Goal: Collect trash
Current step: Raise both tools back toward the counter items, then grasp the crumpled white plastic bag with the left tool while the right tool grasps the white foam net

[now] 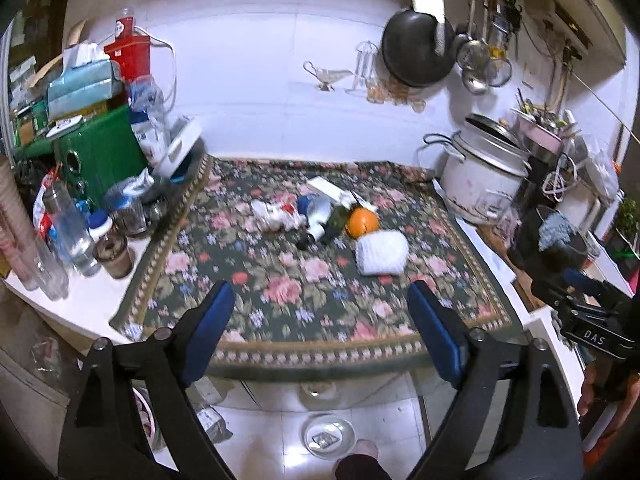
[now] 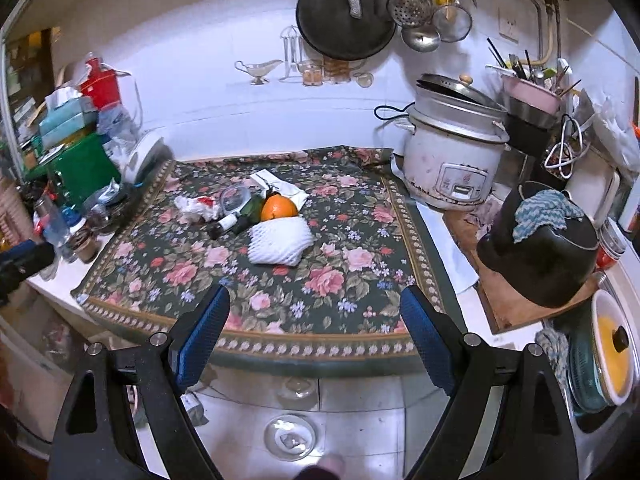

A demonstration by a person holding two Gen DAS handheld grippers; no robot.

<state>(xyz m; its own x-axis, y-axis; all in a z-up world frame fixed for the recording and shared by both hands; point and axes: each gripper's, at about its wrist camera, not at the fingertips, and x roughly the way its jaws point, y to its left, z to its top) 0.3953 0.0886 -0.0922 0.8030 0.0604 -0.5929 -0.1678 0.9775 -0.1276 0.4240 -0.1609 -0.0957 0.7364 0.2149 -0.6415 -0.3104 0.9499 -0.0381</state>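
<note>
Two grippers, left gripper (image 1: 320, 312) and right gripper (image 2: 316, 312), jaws spread, nothing between. Trash pile lies ahead at frame centre: white foam net (image 2: 280, 244) nearest, crumpled wrapper (image 1: 276, 214) behind-left. Right looks slightly nearer the net; both well apart.

dark bottle (image 2: 249, 209) half hidden behind orange (image 2: 279, 208)

oranges (image 2: 279, 207): one
white foam nets (image 2: 280, 245): one
rice cookers (image 2: 452, 160): one
black pans (image 2: 344, 20): one, top middle
</note>
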